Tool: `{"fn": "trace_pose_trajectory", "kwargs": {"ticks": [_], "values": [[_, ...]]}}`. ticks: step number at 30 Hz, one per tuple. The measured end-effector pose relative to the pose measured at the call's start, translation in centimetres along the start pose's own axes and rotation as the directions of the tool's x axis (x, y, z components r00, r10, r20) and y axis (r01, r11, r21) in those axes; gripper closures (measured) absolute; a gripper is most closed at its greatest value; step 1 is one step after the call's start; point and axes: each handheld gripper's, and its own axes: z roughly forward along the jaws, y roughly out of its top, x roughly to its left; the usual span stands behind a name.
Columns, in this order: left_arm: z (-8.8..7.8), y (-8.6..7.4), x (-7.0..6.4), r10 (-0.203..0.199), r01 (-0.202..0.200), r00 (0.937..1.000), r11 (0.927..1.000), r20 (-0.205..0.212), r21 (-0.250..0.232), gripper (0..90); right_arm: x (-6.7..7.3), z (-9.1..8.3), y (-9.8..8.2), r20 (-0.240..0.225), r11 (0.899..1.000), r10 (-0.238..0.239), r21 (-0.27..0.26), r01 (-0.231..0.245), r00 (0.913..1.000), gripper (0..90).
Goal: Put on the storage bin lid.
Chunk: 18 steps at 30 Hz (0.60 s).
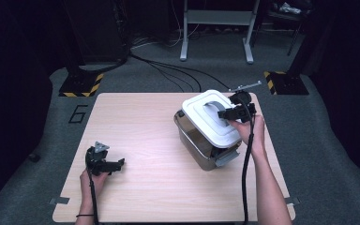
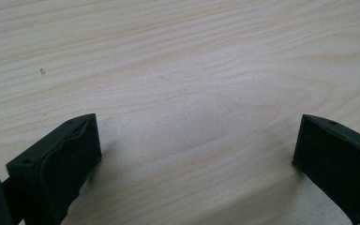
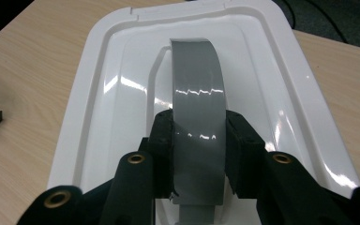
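A clear plastic storage box [image 1: 201, 140] with a white lid [image 1: 211, 117] stands on the right half of the wooden table. The lid [image 3: 108, 93] carries a grey arched handle [image 3: 198, 98]. My right gripper [image 3: 199, 131] is shut on that handle, one black pad on each side of it. In the high view the right gripper [image 1: 228, 112] sits at the lid's right edge, and the lid looks tilted and shifted off the box. My left gripper [image 1: 116, 164] rests low at the table's front left. Its jaws stand wide open over bare wood [image 2: 197, 136], with nothing between them.
The table [image 1: 136, 122] sits on grey carpet. Behind it lie black cables [image 1: 168, 68], two bases with yellow-black stripes [image 1: 79, 84], and a metal desk frame [image 1: 215, 28]. A cable trails from each gripper toward the front edge.
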Motion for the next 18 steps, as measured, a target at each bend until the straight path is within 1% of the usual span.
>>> {"fn": "trace_pose_trajectory", "kwargs": {"ticks": [1, 2, 3, 7, 12, 18], "values": [[0.0, 0.0, 0.0, 0.0, 0.0, 1.0, 1.0, 0.0, 0.0, 1.0, 0.3, 0.5, -0.1, -0.003, 1.0, 0.007, 0.016, -0.007, 1.0, 67.1], [0.0, 0.0, 0.0, 0.0, 0.0, 1.0, 1.0, 0.0, 0.0, 1.0, 0.3, 0.5, -0.1, -0.003, 1.0, 0.007, 0.016, -0.007, 1.0, 67.1], [0.0, 0.0, 0.0, 0.0, 0.0, 1.0, 1.0, 0.001, 0.0, 1.0, 0.6, 1.0, -0.2, -0.007, 0.999, 0.004, 0.031, -0.004, 1.0, 67.0], [0.0, 0.0, 0.0, 0.0, 0.0, 1.0, 1.0, 0.001, 0.0, 1.0, 1.2, 1.7, -0.4, -0.012, 0.999, 0.0, 0.054, 0.0, 0.9999, 67.0], [0.0, 0.0, 0.0, 0.0, 0.0, 1.0, 1.0, 0.0, 0.0, 1.0, 1.7, 2.1, -0.5, -0.014, 0.998, -0.003, 0.068, 0.003, 0.9999, 67.0], [0.0, 0.0, 0.0, 0.0, 0.0, 1.0, 1.0, 0.0, 0.0, 1.0, 2.1, 2.0, -0.7, -0.017, 0.998, -0.005, 0.07, 0.007, 0.9998, 66.9]]}}
